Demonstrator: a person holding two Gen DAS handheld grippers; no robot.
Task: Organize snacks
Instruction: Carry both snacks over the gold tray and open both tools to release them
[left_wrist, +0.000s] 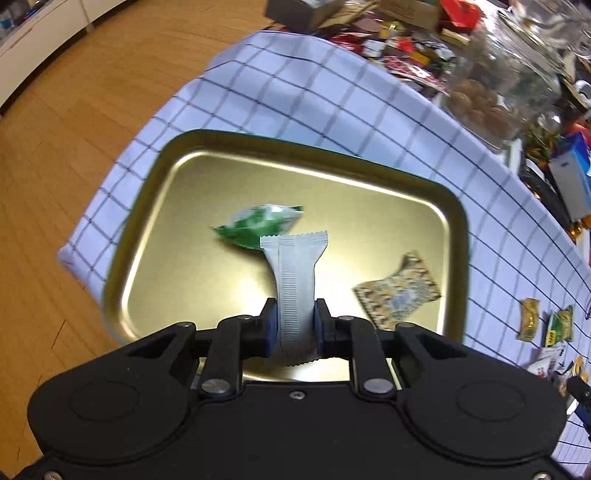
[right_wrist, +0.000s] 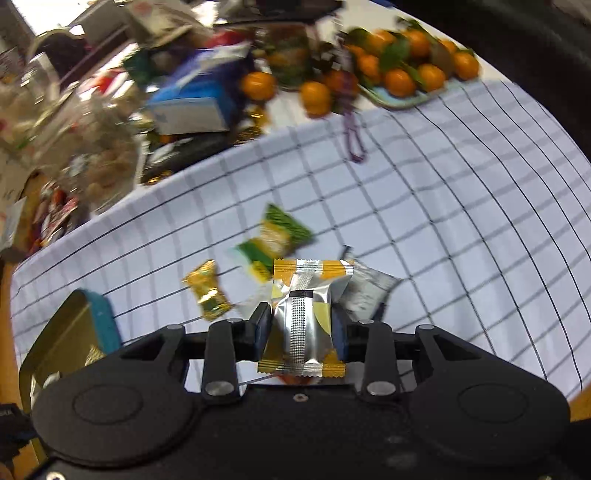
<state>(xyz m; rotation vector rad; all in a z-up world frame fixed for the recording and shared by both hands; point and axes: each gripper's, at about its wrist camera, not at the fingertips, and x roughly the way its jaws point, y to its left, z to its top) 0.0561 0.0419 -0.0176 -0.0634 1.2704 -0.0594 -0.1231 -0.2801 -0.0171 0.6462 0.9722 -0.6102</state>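
The left gripper (left_wrist: 295, 325) is squeezing a long white packet (left_wrist: 295, 280) by its near end. The packet is sticking up and away from the jaws, its long side pointing toward the far edge of the gold tray (left_wrist: 258, 147). It is hanging over the tray, probably so it can be dropped in. A green packet (left_wrist: 255, 225) is lying just past it in the tray, and a brown patterned packet (left_wrist: 399, 291) is lying to the right.

The right gripper (right_wrist: 301, 325) is pinching a silver and yellow packet (right_wrist: 306, 317) around its middle. Its long side is running near to far, with crimped ends at both ends. It is being held over the checked cloth (right_wrist: 443, 221), well right of the tray. Just beyond, a gold candy (right_wrist: 207, 291), a green and yellow packet (right_wrist: 275, 240) and a silver packet (right_wrist: 369, 288) are waiting on the cloth. Far back, oranges (right_wrist: 399, 70) are sitting on a plate.
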